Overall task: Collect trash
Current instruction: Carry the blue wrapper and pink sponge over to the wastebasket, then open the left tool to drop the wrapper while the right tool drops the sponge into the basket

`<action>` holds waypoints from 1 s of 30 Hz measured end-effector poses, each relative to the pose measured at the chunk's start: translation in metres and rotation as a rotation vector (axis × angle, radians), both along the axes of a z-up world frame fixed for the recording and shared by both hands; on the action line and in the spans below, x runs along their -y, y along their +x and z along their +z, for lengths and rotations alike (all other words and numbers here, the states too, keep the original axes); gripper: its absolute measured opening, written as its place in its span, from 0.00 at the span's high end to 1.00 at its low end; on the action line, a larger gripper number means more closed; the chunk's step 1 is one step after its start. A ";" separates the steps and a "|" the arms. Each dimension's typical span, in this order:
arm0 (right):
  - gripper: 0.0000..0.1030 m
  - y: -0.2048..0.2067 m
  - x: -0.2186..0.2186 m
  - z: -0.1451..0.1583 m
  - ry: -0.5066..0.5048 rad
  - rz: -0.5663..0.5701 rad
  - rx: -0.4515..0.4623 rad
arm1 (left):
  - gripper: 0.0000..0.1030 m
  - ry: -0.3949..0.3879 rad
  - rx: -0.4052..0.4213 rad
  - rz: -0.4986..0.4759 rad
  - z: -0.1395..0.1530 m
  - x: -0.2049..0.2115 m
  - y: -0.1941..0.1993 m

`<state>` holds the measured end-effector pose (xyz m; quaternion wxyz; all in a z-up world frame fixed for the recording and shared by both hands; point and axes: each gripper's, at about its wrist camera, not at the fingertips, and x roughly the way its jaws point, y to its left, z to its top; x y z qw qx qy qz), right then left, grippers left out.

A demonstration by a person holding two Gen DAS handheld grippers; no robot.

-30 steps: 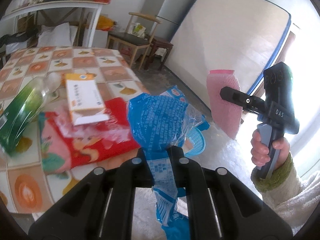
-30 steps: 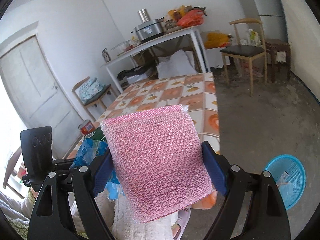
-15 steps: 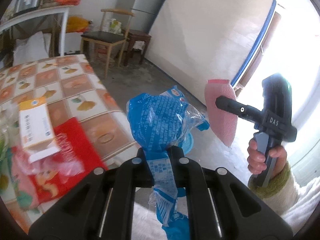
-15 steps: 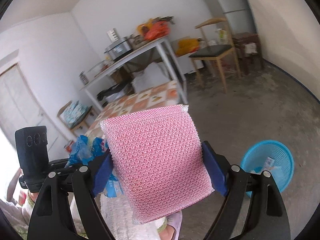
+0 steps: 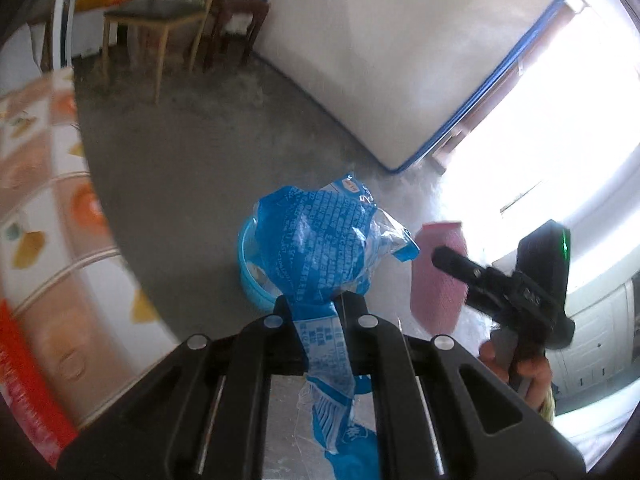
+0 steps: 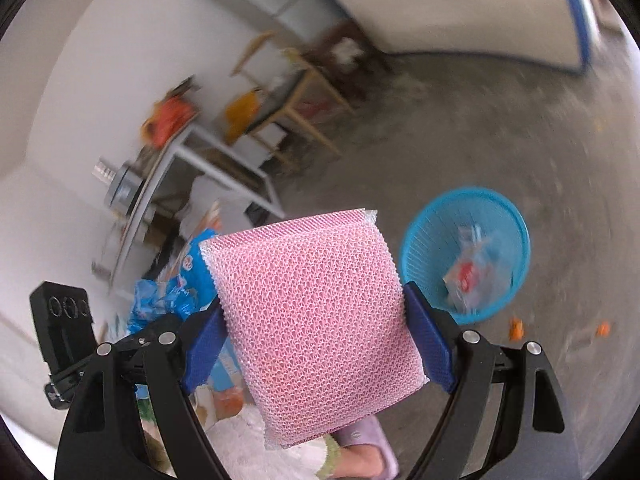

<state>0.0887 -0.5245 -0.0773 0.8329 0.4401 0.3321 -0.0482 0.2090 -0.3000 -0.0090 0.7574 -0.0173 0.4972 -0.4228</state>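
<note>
My left gripper (image 5: 318,312) is shut on a crumpled blue plastic wrapper (image 5: 320,248), which hangs over the floor in front of the blue basket (image 5: 250,280). My right gripper (image 6: 316,320) is shut on a pink mesh sponge (image 6: 316,316), its blue pads pressing both sides. In the left wrist view the pink sponge (image 5: 436,284) and the right gripper (image 5: 460,268) are to the right of the wrapper, held by a hand (image 5: 524,372). In the right wrist view the blue basket (image 6: 468,252) stands on the floor at the right, with a clear wrapper inside it. The blue wrapper (image 6: 176,280) shows at the left.
A table with a patterned cloth (image 5: 44,208) runs along the left. A wooden chair (image 5: 156,20) and a stool stand at the far wall. A mattress (image 5: 400,52) leans against the wall. Small orange scraps (image 6: 516,328) lie on the concrete floor near the basket. A slippered foot (image 6: 364,444) is below.
Both grippers have swung away from the table toward the floor and the blue basket, each still holding its item. The right wrist has rolled, tilting its view.
</note>
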 end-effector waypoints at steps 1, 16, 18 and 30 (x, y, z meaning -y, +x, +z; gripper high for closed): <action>0.21 0.001 0.008 -0.010 0.026 -0.019 -0.012 | 0.94 0.020 -0.019 -0.005 -0.008 0.013 0.006; 0.21 0.007 0.065 -0.098 0.167 -0.133 -0.113 | 0.87 0.270 -0.128 0.016 -0.113 0.164 0.078; 0.21 0.013 0.072 -0.108 0.182 -0.147 -0.127 | 0.65 0.285 -0.183 0.040 -0.128 0.173 0.091; 0.21 0.030 0.076 -0.131 0.198 -0.150 -0.167 | 0.44 0.161 -0.220 0.077 -0.123 0.152 0.102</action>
